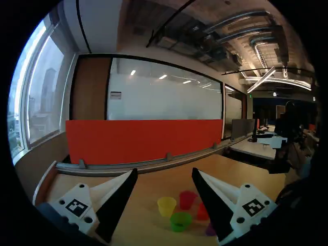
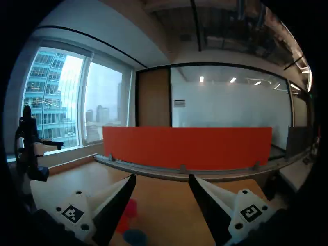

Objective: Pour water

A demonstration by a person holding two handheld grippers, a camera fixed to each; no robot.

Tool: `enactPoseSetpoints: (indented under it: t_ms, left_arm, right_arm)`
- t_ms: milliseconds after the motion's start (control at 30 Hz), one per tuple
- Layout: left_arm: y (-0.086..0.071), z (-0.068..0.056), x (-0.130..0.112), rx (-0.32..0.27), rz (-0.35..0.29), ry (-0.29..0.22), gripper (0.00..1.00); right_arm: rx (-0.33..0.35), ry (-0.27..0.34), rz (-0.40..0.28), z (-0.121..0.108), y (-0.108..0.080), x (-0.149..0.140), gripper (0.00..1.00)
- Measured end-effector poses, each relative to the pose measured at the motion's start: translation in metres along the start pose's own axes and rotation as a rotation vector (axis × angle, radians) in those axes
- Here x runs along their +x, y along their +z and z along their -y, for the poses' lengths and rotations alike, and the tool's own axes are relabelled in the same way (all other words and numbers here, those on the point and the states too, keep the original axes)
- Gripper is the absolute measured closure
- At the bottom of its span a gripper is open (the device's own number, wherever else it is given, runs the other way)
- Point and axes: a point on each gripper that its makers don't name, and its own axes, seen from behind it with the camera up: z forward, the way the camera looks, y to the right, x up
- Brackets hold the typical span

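Observation:
Several small plastic cups stand grouped on the wooden table (image 1: 246, 168): a yellow cup (image 1: 166, 205), a pink cup (image 1: 187, 199), a green cup (image 1: 180, 221) and a red cup (image 1: 201, 212) partly behind my finger. My left gripper (image 1: 164, 173) hangs open above and just before them, nothing between its fingers. In the right gripper view, my right gripper (image 2: 162, 177) is open too, with a pink-red cup (image 2: 130, 208), an orange-red cup (image 2: 122, 224) and a blue cup (image 2: 135, 237) low beside its left finger.
An orange divider panel (image 1: 143, 139) runs along the table's far edge, with a metal rail (image 1: 164, 162) in front. A dark clamp stand (image 2: 29, 151) rises at the left of the right gripper view. Other desks (image 1: 258, 147) lie to the right.

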Motion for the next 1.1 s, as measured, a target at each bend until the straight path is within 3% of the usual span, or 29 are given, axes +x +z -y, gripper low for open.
enactPoseSetpoints:
  t_ms: [200,667,1100]
  left_arm:
    - [0.002,-0.011,-0.001,-0.068,0.010,0.012,0.02]
    - [0.007,-0.025,-0.023,-0.172,0.072,0.033,0.02]
    - [0.010,-0.034,-0.065,-0.253,0.168,0.086,0.02]
  right_arm:
    - [0.111,-0.034,-0.006,0.025,-0.003,0.005,0.01]
    - [0.245,-0.108,0.075,0.051,-0.005,-0.007,0.01]
    - [0.329,-0.189,0.184,0.066,-0.011,-0.050,0.00]
